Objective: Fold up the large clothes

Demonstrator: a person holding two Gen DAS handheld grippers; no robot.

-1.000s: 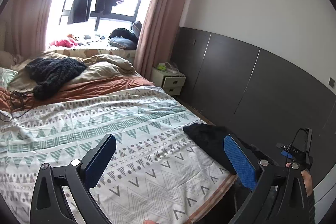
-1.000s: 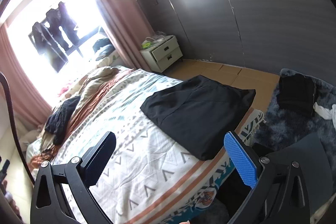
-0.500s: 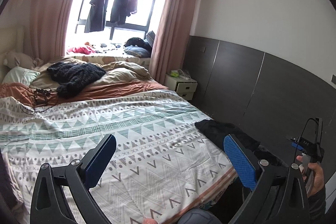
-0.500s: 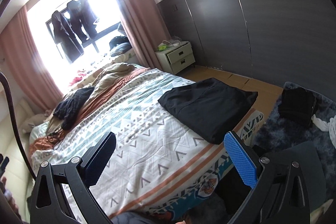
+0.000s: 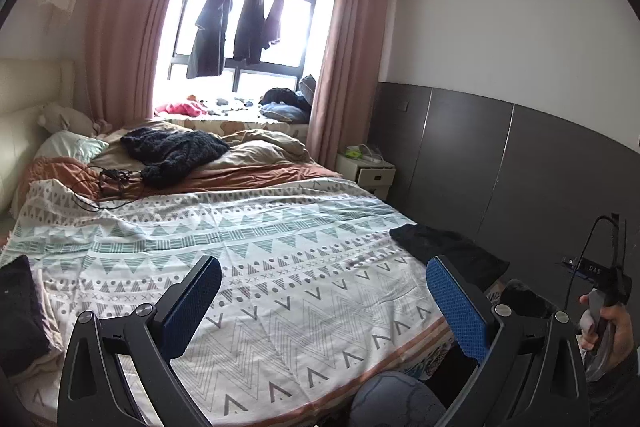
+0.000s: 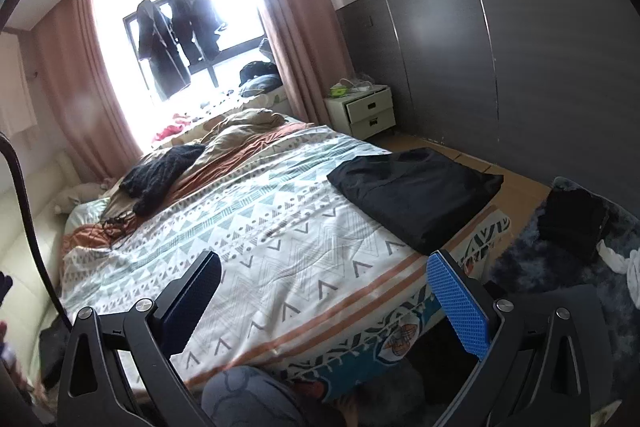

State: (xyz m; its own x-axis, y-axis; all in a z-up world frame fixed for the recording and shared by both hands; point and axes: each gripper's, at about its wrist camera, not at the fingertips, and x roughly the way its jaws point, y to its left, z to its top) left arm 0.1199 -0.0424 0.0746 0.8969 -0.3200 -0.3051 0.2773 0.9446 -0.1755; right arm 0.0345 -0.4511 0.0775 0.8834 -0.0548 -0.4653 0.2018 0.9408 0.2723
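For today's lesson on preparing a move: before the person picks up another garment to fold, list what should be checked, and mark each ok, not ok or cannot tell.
1. Left gripper open and holding nothing: ok.
2. Right gripper open and holding nothing: ok.
3. Folded black garment lies flat near the bed's right edge, clear of the middle: ok.
4. Middle of the patterned bedspread bare enough to fold on: ok.
5. Next garment in reach: cannot tell; the black knit garment lies far up by the pillows.
6. Black cable tangled on the bedding beside that knit garment, a possible snag: not ok.
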